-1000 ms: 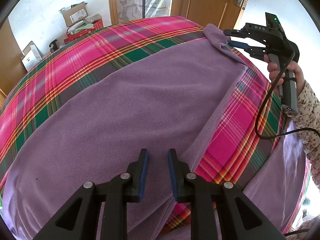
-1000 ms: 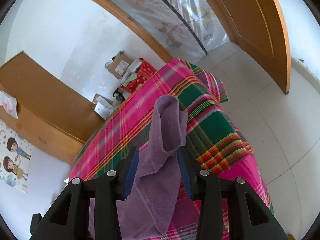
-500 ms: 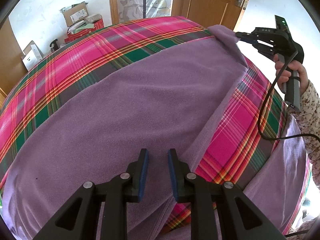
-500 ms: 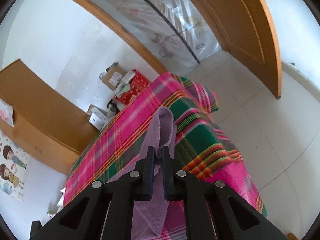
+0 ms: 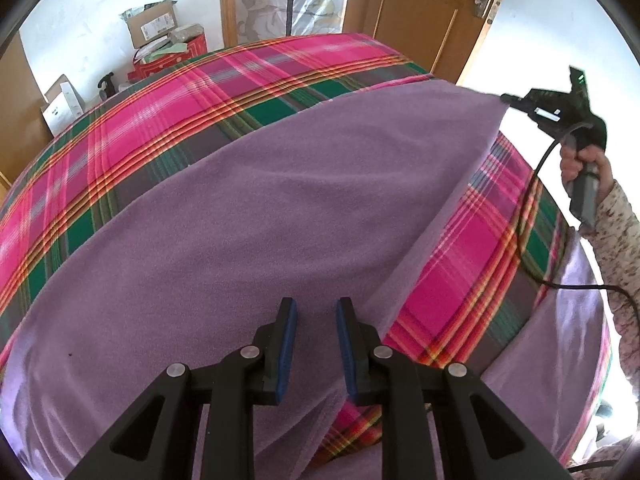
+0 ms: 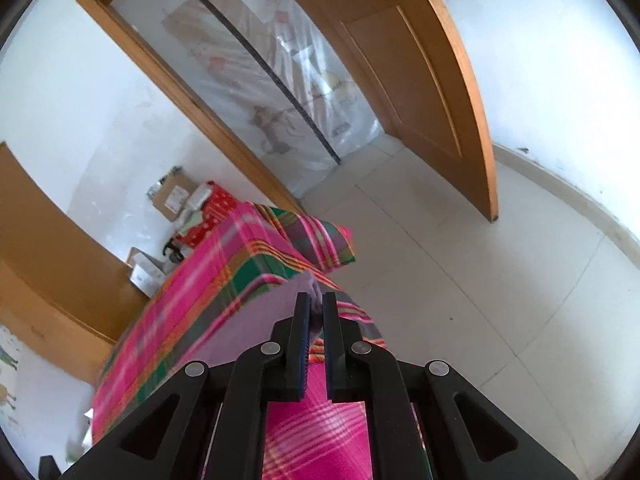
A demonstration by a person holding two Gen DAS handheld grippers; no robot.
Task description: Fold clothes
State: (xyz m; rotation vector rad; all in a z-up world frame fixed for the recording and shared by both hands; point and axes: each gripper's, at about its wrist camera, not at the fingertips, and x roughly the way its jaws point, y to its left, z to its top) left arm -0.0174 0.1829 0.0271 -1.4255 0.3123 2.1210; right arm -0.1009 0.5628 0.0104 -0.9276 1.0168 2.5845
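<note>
Plaid bed (image 5: pixel 168 148) under purple cloth (image 5: pixel 248 224); right tongs (image 6: pixel 316 312) clamped on its far corner, tensioning for folding; left tongs (image 5: pixel 316 340) narrow, empty, poised above.

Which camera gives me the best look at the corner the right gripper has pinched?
The right wrist view: the purple cloth sits pinched between the right gripper fingers, close up. The left wrist view shows the same corner only far off, pulled taut at that gripper's tip.
</note>
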